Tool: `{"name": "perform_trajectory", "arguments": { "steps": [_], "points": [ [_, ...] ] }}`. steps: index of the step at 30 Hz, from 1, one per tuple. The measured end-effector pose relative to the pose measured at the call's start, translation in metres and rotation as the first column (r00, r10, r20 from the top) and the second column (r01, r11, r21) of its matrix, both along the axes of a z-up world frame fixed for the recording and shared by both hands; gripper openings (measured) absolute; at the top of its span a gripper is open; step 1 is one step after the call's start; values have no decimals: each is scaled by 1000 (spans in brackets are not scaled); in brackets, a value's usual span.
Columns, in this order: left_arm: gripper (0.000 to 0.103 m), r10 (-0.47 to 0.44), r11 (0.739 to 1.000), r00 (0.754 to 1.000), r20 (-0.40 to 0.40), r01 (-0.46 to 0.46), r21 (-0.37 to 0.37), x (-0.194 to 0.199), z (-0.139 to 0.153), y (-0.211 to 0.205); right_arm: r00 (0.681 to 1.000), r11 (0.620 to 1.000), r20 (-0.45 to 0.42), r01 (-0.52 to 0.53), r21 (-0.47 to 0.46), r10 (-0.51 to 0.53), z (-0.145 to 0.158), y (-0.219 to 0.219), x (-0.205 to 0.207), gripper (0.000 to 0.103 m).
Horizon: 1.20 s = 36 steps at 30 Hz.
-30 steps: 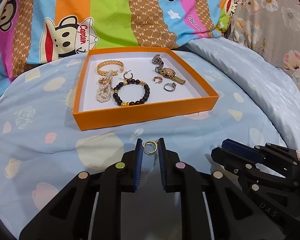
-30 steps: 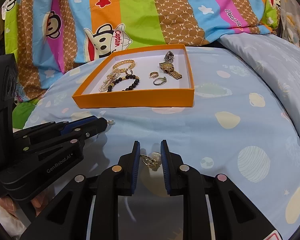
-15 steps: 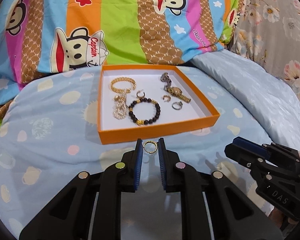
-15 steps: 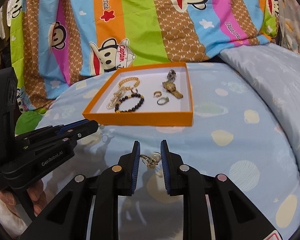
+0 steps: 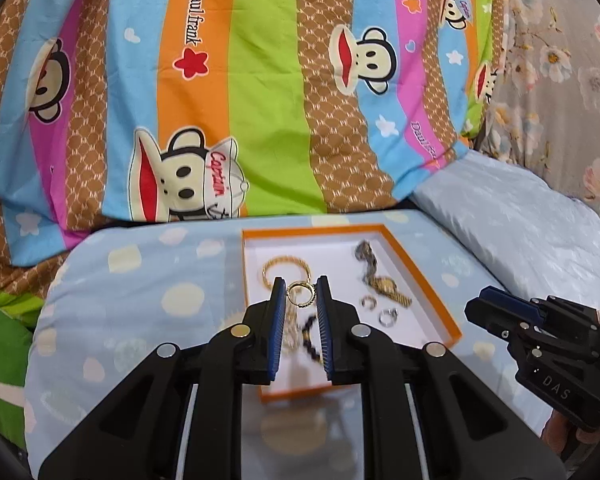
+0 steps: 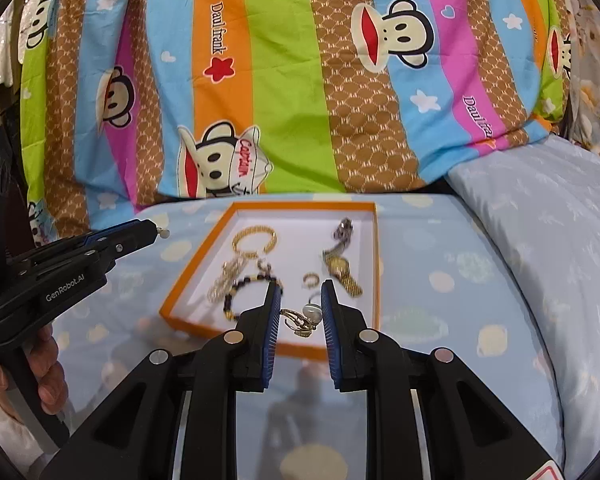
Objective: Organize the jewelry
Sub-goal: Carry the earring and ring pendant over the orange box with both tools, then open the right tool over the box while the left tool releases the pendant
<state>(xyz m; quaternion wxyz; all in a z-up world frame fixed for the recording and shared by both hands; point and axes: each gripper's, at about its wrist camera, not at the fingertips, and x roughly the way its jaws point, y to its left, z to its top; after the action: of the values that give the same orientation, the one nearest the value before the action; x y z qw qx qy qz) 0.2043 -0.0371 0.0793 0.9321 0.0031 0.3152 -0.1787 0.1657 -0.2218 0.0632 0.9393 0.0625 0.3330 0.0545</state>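
Note:
My left gripper [image 5: 300, 292] is shut on a small gold hoop earring [image 5: 299, 293], held in the air above the orange tray [image 5: 428, 272]. My right gripper [image 6: 300, 312] is shut on a gold pearl earring [image 6: 302, 318], held above the tray's near edge [image 6: 300, 350]. The tray holds a gold chain bracelet [image 6: 254, 238], a black bead bracelet [image 6: 240, 292], a pearl-and-gold piece [image 6: 224, 278], a gold watch [image 6: 342, 270], a small gold ring [image 6: 311, 279] and a silver ring [image 5: 389, 316]. The right gripper also shows in the left wrist view [image 5: 496, 308], and the left gripper shows in the right wrist view [image 6: 148, 232].
The tray lies on a light blue spotted bedsheet [image 6: 440, 280]. A striped cartoon-monkey quilt [image 6: 300, 80] rises behind it. A pale blue pillow [image 6: 548, 208] lies to the right. A grey floral fabric [image 5: 560, 60] is at the far right.
Both grippers have risen and tilted up with their earrings still held. The tray now looks smaller and lower in both views, partly behind the fingers.

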Motion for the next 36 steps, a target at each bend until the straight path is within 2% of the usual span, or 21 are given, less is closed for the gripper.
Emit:
{"name": "perform_trajectory", "arguments": {
  "steps": [7,17,24,36],
  "points": [
    [15,22,999,1000,12,-22,-26,44,2,-14,1000,1000,12,-6,24,5,4,4,47,19],
    [15,37,999,998,-54,-37,1,96,-43,-33,999,997,-43,13,70,-10,-30,2,111,19],
    [15,42,999,994,-102,-41,11,109,-67,-30,997,997,-76,21,81,-15,-50,2,129,19],
    [16,53,999,994,-100,-52,6,109,-70,-30,997,999,-71,-17,44,20,-60,13,132,23]
  ]
}}
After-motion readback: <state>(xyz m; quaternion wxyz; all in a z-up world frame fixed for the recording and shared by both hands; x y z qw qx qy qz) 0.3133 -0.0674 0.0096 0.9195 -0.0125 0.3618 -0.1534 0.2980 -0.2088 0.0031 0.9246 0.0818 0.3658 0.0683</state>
